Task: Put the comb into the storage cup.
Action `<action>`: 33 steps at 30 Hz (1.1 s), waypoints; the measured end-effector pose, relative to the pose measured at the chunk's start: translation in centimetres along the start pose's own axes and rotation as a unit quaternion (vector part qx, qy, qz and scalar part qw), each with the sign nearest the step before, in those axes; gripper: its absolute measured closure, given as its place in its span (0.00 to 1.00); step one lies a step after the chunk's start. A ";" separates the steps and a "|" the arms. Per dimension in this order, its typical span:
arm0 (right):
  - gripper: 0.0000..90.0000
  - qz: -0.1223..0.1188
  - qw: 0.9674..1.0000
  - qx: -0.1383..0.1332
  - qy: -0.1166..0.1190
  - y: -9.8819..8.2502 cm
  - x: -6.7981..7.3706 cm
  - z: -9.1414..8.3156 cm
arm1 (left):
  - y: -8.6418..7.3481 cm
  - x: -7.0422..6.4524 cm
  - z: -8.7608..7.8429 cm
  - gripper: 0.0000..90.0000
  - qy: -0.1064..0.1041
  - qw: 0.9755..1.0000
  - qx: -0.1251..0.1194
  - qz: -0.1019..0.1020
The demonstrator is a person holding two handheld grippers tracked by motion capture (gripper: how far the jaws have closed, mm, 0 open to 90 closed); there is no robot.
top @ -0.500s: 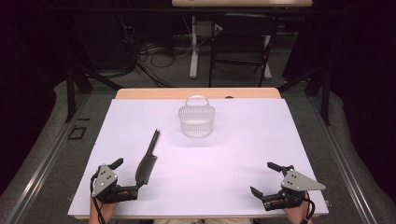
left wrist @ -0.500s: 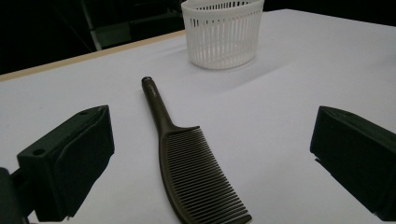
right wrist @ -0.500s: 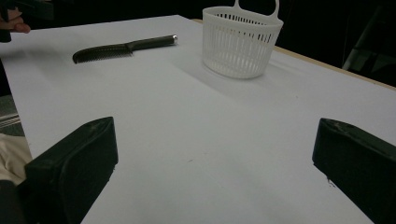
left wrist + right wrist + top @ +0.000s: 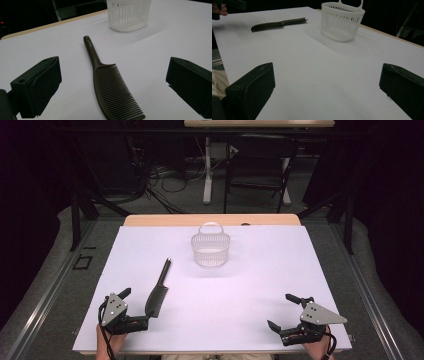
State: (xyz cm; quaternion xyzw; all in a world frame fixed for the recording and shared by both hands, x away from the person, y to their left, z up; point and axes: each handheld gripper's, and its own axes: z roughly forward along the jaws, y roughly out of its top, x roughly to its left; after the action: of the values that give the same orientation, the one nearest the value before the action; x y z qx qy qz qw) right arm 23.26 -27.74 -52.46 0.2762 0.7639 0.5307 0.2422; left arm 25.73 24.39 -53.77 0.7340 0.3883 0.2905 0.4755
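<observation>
The left tool (image 4: 135, 307) gapes wide around the comb (image 4: 158, 293) without touching it, grasping nothing.

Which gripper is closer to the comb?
The left gripper. Its open jaws sit right at the toothed end of the comb, not holding it. The right gripper is open too, far across the table.

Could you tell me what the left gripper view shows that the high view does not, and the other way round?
The left gripper view brings out the comb's teeth and the left gripper jaws standing wide on either side of the comb, apart from it. The high view adds the right gripper, open near the table's front edge, and a chair beyond it. Both show the dark comb and the white basket.
</observation>
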 end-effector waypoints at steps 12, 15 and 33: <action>0.00 0.001 1.000 0.006 0.001 -0.1 -0.1 0.1 | 0.2 0.4 0.9 0.00 0.018 0.999 0.040 -0.006; 0.00 0.002 1.000 0.006 0.002 -0.1 -0.1 0.2 | 0.2 0.5 1.1 0.01 0.025 0.999 0.044 -0.008; 0.00 0.000 1.000 0.012 0.003 -0.2 -0.1 0.3 | 0.1 0.9 2.6 0.33 0.064 0.991 0.113 -0.015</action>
State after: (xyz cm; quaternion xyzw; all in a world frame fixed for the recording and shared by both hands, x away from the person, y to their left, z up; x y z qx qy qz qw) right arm 23.48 -27.71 -52.74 0.2775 0.7711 0.5221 0.2364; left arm 28.28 23.94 -54.61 0.7569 0.4595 0.2838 0.3679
